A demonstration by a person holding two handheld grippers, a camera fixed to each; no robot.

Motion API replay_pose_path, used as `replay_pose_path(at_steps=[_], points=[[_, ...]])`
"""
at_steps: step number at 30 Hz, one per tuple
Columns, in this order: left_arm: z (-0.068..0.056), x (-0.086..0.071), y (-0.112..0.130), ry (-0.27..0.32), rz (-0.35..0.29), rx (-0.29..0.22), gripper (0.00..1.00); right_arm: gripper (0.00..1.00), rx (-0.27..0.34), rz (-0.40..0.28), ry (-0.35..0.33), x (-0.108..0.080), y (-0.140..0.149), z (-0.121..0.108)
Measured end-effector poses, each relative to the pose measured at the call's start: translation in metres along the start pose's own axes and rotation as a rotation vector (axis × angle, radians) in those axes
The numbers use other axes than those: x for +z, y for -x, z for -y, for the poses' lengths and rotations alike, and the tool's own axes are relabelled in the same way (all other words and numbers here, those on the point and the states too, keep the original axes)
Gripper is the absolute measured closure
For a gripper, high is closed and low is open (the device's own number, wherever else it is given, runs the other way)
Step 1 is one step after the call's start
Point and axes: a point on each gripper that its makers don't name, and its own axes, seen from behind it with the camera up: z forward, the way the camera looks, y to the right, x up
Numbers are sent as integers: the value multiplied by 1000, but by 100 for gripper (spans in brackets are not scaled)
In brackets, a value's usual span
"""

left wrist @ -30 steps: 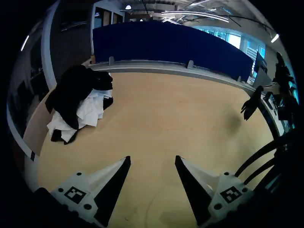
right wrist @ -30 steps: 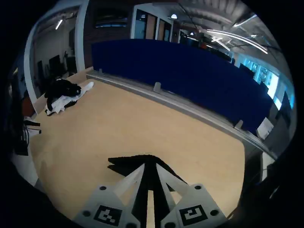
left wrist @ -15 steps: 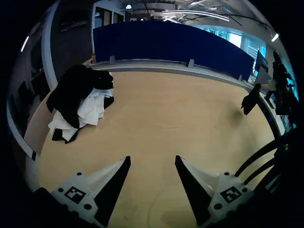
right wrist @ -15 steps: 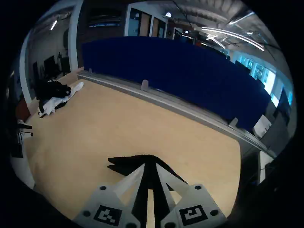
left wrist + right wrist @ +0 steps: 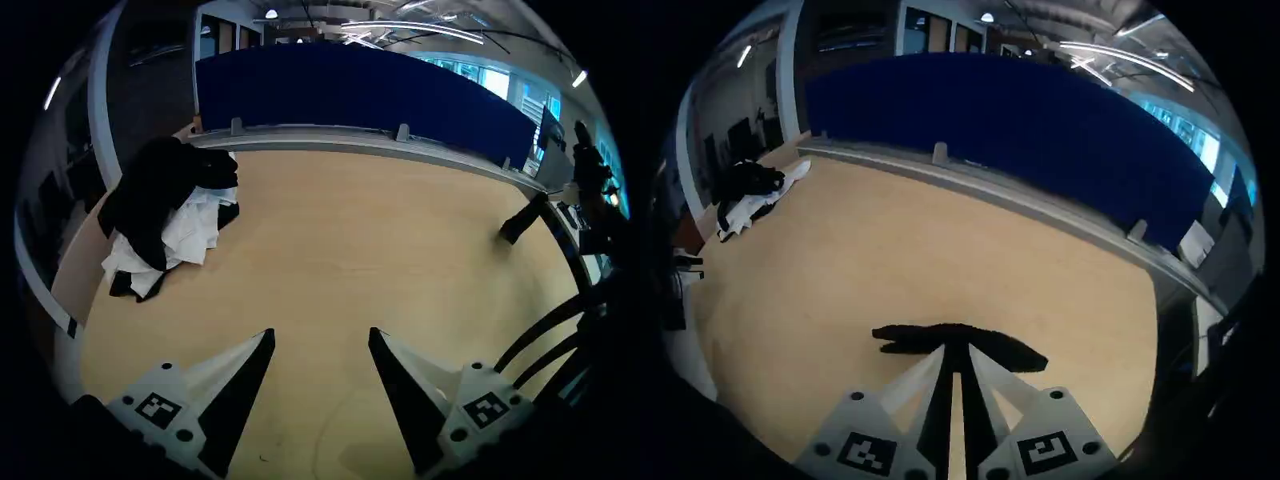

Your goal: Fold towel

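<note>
Black towel, awaiting fold.
Right hand-held gripper is pinching its edge for spreading, far from clothes pile; left hand-held gripper is hovering spread.

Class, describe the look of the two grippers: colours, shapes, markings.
The left gripper and right gripper look alike: two white, wedge-shaped fingers tapering to points, black on their inner faces, each base bearing a square black-and-white marker and small dark dots.

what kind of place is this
Probably an open-plan office or lab: a long wooden desk backed by a blue divider panel, with strip ceiling lights overhead.
</note>
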Motion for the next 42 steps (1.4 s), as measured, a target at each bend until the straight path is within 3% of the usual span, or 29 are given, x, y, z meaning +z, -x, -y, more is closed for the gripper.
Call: replay_pose_path(at_steps=[11, 21, 28, 42], points=[[-4, 6, 0, 3, 9, 15, 14, 94, 106, 50, -13, -15, 77, 5], [-11, 7, -3, 11, 9, 21, 14, 94, 52, 151, -66, -17, 140, 32], [-11, 5, -2, 11, 10, 23, 14, 94, 64, 222, -26, -16, 171, 22], [-11, 4, -4, 10, 9, 25, 14, 94, 136, 288, 81, -11, 200, -11]])
